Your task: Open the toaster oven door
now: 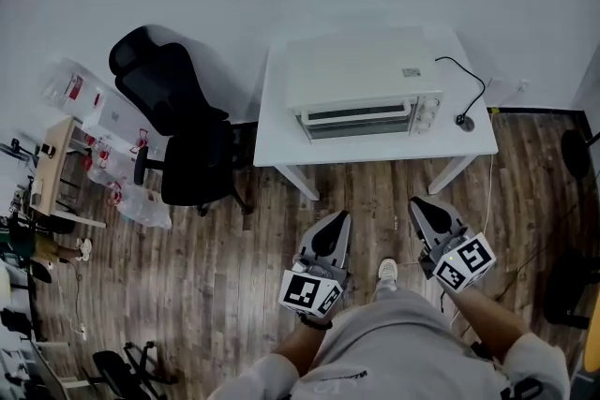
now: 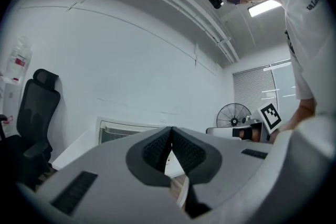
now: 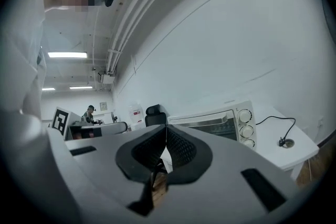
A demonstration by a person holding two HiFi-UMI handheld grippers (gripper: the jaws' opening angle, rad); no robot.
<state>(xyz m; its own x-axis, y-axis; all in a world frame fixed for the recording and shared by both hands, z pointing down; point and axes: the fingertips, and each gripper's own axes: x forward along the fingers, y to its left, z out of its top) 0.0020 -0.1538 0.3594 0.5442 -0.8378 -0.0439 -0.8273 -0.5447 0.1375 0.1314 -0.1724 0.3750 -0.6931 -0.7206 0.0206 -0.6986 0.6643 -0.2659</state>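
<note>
So the toaster oven is a boxy off-white one, sitting upright on the white bench in the upper middle of the head view, front facing the camera. Its door is dark glass with a pale handle bar along the top edge, and it's fully shut. Three round knobs are stacked at the right of the front.

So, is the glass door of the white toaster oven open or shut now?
Shut: the glass door stands upright, flush with the front of the white toaster oven.
</note>
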